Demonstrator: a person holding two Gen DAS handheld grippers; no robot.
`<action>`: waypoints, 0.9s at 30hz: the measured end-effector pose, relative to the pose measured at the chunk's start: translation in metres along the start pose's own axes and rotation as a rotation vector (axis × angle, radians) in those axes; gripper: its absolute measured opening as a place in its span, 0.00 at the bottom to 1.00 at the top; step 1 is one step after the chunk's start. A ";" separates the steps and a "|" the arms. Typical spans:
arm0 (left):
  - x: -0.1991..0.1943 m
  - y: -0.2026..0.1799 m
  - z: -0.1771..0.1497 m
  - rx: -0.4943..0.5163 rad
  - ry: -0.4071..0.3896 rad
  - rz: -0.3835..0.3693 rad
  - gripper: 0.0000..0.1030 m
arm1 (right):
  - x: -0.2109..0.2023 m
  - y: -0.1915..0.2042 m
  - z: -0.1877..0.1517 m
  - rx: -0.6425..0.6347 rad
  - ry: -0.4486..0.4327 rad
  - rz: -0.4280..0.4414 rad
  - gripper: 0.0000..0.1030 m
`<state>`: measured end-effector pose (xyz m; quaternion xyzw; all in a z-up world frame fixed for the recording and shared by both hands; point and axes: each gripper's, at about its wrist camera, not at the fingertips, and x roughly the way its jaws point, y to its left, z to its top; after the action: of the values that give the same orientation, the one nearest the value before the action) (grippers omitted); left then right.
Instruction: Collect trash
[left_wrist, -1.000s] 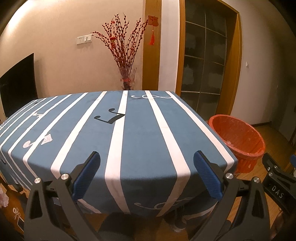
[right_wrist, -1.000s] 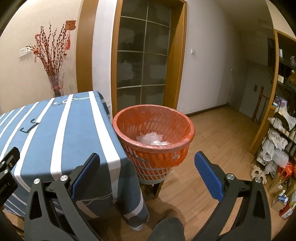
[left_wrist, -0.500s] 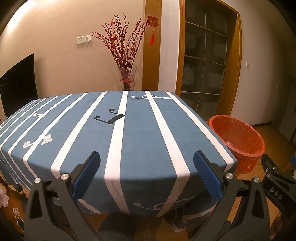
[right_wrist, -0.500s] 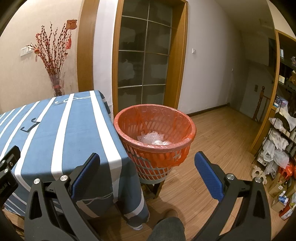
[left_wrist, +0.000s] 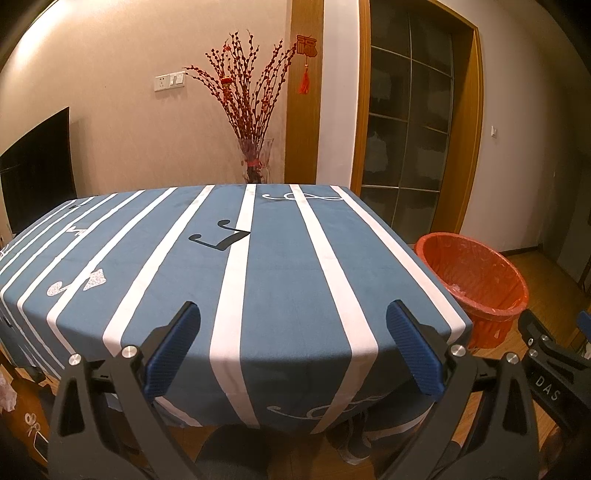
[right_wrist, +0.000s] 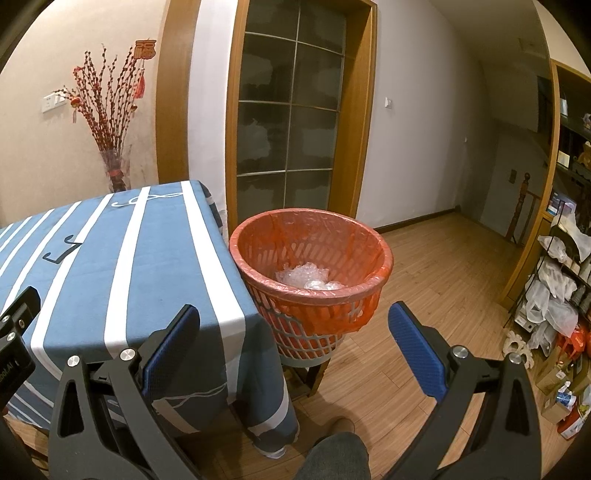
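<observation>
Left gripper (left_wrist: 293, 345) hangs over the near edge of the bench (left_wrist: 280, 280) – jaws spread wide, nothing between them. Right gripper (right_wrist: 293, 345) likewise, jaws spread and empty, facing the red-lined trash basket (right_wrist: 334, 312) just beside the bench's right edge. Crumpled clear plastic trash (right_wrist: 304, 277) lies in the basket's bottom.

the letters "das" stand in pale print on the black body of the right gripper (left_wrist: 546, 384), seen at the right edge of the left wrist view. in the right wrist view the left gripper (right_wrist: 11, 369) carries small print at the left edge, too cut off to read surely. a red hanging (left_wrist: 307, 47) on the wooden door frame bears one chinese character, 福.
</observation>
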<state>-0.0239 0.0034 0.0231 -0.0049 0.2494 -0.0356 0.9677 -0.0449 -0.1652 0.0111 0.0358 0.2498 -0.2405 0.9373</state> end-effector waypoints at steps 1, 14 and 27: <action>0.000 0.000 0.000 0.000 0.000 0.000 0.96 | 0.000 0.000 0.000 0.000 0.000 0.000 0.98; -0.001 0.000 0.000 0.001 0.001 -0.001 0.96 | 0.000 0.001 0.000 0.001 0.001 -0.001 0.98; 0.000 -0.001 -0.002 -0.001 0.009 0.003 0.96 | 0.000 0.000 0.000 0.001 0.002 0.000 0.98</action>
<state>-0.0247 0.0021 0.0217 -0.0046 0.2538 -0.0341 0.9666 -0.0447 -0.1652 0.0113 0.0365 0.2505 -0.2405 0.9371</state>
